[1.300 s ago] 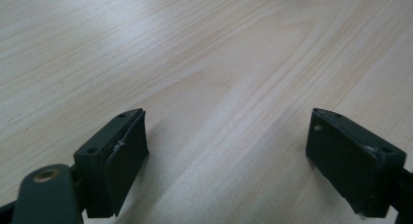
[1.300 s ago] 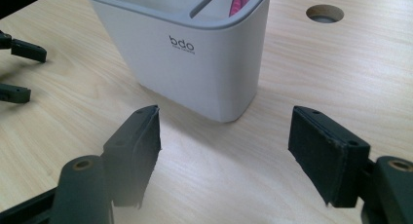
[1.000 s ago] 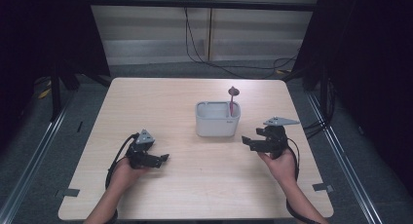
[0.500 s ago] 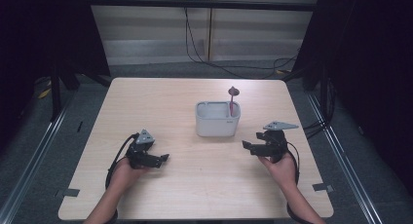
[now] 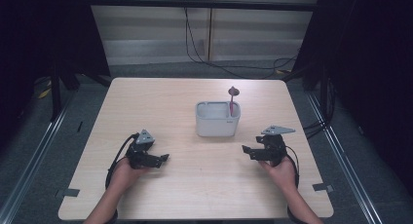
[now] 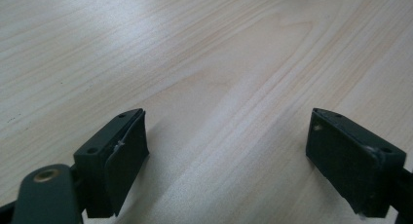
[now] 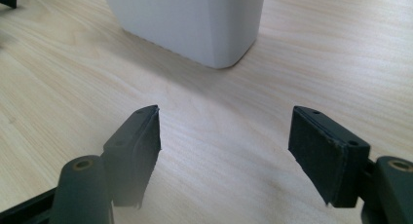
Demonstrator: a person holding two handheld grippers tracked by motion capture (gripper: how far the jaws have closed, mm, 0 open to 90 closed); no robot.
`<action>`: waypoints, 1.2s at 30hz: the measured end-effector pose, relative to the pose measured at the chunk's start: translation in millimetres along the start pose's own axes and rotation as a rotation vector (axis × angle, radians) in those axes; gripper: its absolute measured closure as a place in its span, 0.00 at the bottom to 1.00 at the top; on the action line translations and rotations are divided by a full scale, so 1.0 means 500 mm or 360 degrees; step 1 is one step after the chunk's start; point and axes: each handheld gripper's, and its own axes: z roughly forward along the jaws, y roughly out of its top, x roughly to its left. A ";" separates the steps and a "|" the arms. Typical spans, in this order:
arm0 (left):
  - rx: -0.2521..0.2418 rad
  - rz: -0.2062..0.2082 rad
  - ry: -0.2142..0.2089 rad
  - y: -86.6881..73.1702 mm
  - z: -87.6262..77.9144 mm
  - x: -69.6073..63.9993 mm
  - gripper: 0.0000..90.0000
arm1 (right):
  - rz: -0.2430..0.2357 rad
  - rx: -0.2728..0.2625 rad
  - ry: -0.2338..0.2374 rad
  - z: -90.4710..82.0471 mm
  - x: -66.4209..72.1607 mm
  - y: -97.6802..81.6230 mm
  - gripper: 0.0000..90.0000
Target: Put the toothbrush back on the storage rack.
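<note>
resting on desk [image 5: 195,185]: 2 grippers, left gripper [image 5: 163,158] and right gripper [image 5: 247,151], jaws wide apart, empty; white bin [image 5: 217,121] between, holding pink utensil [image 5: 232,100].

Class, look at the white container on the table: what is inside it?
A pink-stemmed utensil stands in the right end of the white container, its dark head poking above the rim. The container's walls hide its lower end and the bottom, so nothing more can be told.
</note>
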 end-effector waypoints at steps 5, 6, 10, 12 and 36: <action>0.0000 0.0002 0.0002 0.000 0.000 0.000 0.17 | -0.0033 0.0040 0.0013 0.010 0.003 -0.008 0.30; 0.0001 -0.0001 0.0000 0.000 0.000 0.000 0.17 | -0.0038 0.0048 0.0020 0.012 0.003 -0.010 0.30; 0.0002 -0.0001 0.0000 0.000 0.000 0.000 0.17 | -0.0049 0.0090 0.0025 0.019 0.007 -0.016 0.30; 0.0000 0.0000 0.0000 0.000 0.000 0.000 0.17 | -0.0061 0.0100 0.0024 0.023 0.007 -0.018 0.30; 0.0001 -0.0001 0.0002 0.000 0.000 0.000 0.17 | -0.0150 0.0168 0.0012 0.037 0.006 -0.038 0.27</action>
